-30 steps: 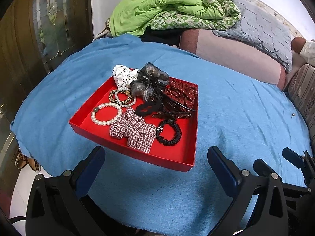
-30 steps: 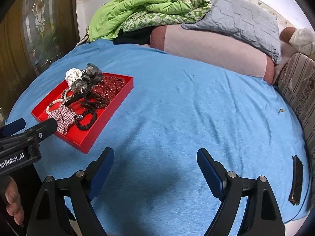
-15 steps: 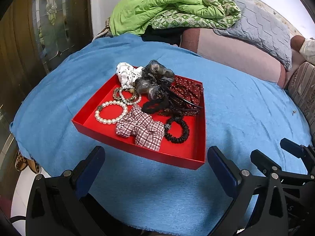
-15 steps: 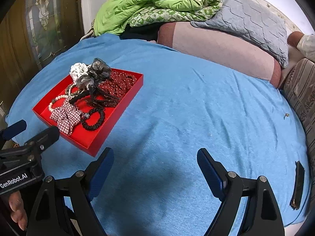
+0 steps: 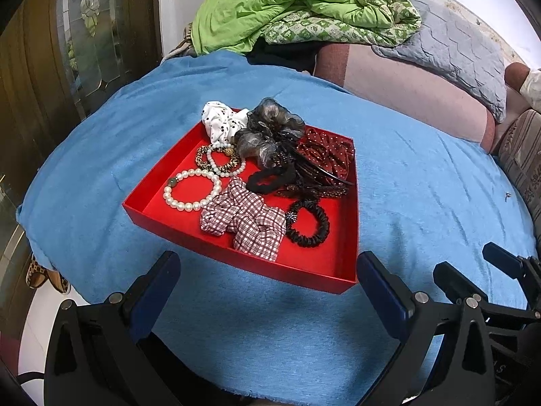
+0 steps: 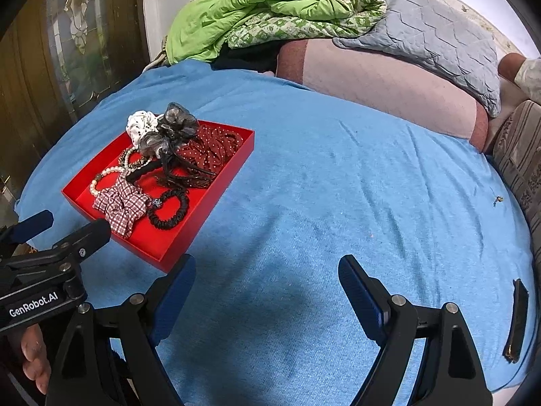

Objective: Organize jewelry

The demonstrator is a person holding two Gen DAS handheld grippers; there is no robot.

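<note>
A red tray (image 5: 162,218) lies on a blue bedspread and also shows in the right wrist view (image 6: 216,186). It holds a pearl bracelet (image 5: 192,191), a plaid scrunchie (image 5: 245,221), a black scrunchie (image 5: 309,225), a white dotted scrunchie (image 5: 221,123), a grey organza scrunchie (image 5: 270,132), a red dotted scrunchie (image 5: 326,155) and beaded bracelets (image 5: 219,160). My left gripper (image 5: 268,286) is open, just short of the tray's near edge. My right gripper (image 6: 267,286) is open over bare bedspread, to the right of the tray.
The blue bedspread (image 6: 338,186) covers the bed. A green quilt (image 5: 287,6), a grey pillow (image 5: 449,54) and a pink bolster (image 5: 405,91) lie at the back. A dark flat object (image 6: 515,318) lies at the right edge. A wooden door (image 5: 50,67) stands at left.
Both grippers have moved forward toward the tray, which now looks larger and nearer. Both stay open and nothing in the tray has moved.
</note>
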